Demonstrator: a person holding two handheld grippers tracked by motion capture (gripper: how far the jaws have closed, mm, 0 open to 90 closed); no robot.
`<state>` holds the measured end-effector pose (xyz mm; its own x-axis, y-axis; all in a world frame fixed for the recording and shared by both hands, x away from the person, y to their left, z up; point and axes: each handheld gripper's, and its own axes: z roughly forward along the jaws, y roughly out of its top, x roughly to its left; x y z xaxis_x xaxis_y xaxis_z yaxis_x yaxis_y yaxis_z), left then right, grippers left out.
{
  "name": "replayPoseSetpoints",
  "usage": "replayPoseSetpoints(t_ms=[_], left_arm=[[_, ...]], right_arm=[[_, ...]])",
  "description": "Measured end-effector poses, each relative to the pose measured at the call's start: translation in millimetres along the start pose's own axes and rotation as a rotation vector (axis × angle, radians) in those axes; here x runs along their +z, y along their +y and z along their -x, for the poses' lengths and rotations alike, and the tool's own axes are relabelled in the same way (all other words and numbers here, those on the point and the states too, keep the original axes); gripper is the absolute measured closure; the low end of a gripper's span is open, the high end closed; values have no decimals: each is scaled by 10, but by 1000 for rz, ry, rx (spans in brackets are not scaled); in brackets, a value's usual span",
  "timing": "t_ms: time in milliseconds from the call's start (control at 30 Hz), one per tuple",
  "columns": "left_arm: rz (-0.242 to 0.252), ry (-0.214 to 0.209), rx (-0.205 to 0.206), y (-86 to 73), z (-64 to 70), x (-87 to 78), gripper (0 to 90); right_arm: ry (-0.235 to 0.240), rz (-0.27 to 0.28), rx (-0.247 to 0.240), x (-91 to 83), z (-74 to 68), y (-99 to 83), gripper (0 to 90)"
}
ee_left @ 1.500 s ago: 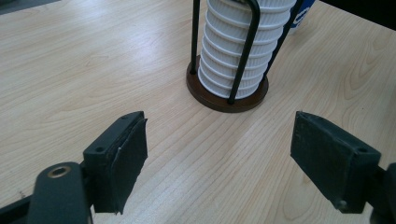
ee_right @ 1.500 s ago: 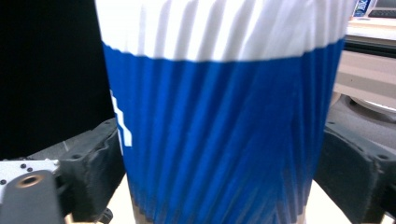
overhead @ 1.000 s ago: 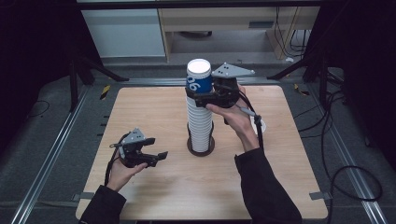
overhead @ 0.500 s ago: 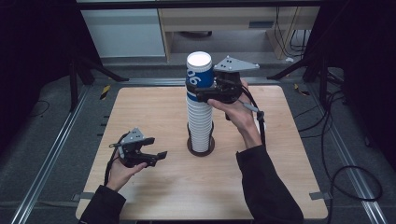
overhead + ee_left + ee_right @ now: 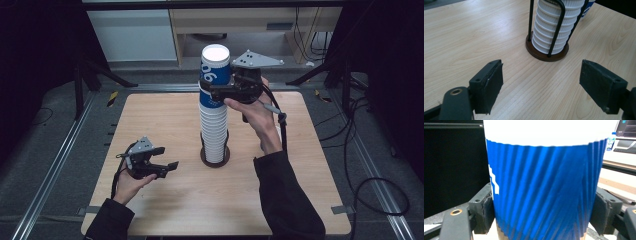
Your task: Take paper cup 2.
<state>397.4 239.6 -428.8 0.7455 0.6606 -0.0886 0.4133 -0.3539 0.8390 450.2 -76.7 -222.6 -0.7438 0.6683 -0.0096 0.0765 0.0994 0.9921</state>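
**A:** Light wood worktop (image 5: 165, 120), pale grain, sitting on a dark grey floor (image 5: 45, 165) with metal rails (image 5: 60, 155) down both sides. Behind it there's a white cabinet (image 5: 132, 35), a wooden shelf unit (image 5: 235, 20) and a mess of black cables (image 5: 360, 150) on the right. The rest of the room is basically black.

**B:** And the cups?

**A:** Tall stack of white ribbed cups (image 5: 214, 132) standing upright in a wire holder with a round brown base (image 5: 547, 53), about mid-worktop. The blue cup (image 5: 214, 75) sits at the very top of the stack, upside down.

**B:** Tongs?

**A:** Right tongs (image 5: 220, 92) are clamped on the blue cup, one pad on each side. In the right gripper view the cup is wedged between both. Left tongs (image 5: 167, 167) are held low over the worktop, well apart from the stack, spread wide with nothing between them.
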Motion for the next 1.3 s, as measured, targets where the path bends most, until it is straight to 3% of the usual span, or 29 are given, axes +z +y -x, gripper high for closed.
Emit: replayPoseSetpoints(t_ms=[367,633,967,1300], left_arm=[[12,2,-3,1,-9,-22,187],[10,4,1,6,-7,-29,186],[2,4,4,8,-1,-24,185],[2,6,0,3,-8,-26,186]], right_arm=[[-3,40,-16,-102,-17,137,212],[-32,52,-21,-385,53,130,211],[-73,24,-21,-758,181,-99,212],[-78,-13,0,-922,252,-433,211]])
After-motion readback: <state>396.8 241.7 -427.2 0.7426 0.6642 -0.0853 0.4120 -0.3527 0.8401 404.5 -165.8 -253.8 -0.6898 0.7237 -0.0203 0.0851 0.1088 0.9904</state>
